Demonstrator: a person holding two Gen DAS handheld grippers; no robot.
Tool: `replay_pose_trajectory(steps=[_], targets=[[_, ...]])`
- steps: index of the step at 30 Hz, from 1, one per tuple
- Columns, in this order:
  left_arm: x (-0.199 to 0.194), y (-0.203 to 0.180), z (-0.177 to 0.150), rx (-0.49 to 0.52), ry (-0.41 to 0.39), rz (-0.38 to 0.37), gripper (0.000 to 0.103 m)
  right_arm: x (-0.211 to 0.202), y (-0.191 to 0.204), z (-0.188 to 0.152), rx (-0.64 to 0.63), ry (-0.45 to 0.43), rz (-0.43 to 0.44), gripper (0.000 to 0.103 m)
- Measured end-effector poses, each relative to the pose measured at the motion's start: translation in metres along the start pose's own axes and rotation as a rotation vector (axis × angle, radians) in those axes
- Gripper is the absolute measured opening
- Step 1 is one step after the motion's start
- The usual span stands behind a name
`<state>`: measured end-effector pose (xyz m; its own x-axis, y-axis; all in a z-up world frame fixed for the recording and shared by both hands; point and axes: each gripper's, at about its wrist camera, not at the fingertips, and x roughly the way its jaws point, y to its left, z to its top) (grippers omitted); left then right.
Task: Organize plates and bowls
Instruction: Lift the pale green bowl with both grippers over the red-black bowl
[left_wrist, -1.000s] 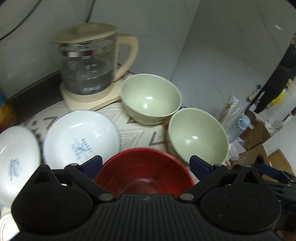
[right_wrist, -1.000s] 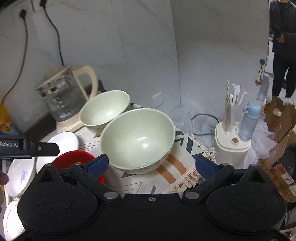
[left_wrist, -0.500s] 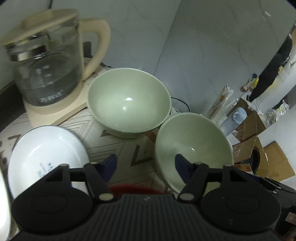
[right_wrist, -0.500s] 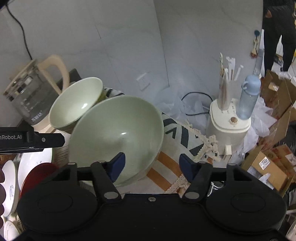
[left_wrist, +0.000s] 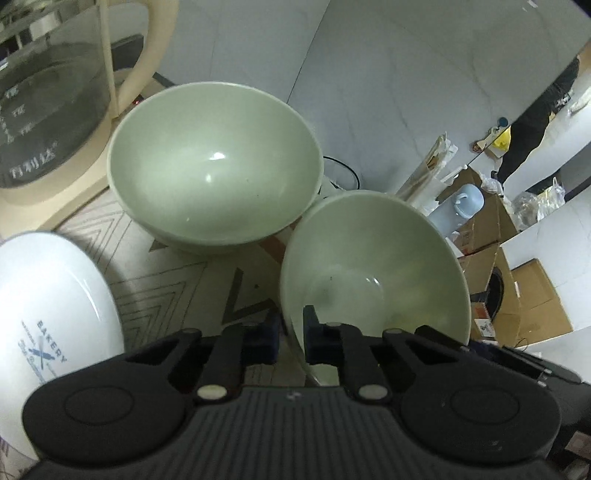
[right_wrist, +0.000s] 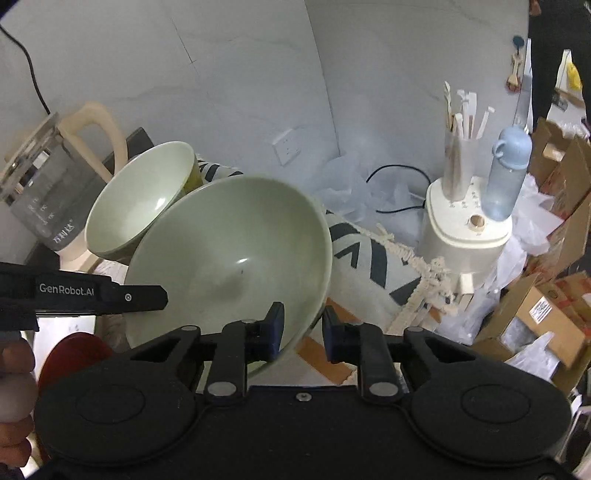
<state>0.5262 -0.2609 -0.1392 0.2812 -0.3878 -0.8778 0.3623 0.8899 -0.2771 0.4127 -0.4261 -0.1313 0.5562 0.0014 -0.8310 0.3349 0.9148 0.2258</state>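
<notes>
Your two grippers both clamp the near green bowl (left_wrist: 373, 266).
It tilts over the patterned cloth (left_wrist: 166, 280), beside the far green bowl (left_wrist: 214, 166): left gripper (left_wrist: 290, 334) and right gripper (right_wrist: 303, 330) each pinch its rim.

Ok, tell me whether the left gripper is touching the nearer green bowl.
Touching. The left wrist view shows the left gripper with one finger inside and one outside the rim of the nearer green bowl, pinching it with no gap visible.
</notes>
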Motion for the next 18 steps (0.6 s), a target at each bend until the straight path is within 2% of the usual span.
replay_pose_trajectory(steps=[7, 18], targets=[[-0.025, -0.007, -0.003, 0.015, -0.073, 0.007, 0.010, -0.019, 0.002, 0.005, -0.012, -0.054, 0.027, 0.021], [-0.083, -0.024, -0.021, -0.035, -0.178, 0.053, 0.010, -0.065, 0.007, 0.014, -0.093, -0.112, 0.112, 0.021]])
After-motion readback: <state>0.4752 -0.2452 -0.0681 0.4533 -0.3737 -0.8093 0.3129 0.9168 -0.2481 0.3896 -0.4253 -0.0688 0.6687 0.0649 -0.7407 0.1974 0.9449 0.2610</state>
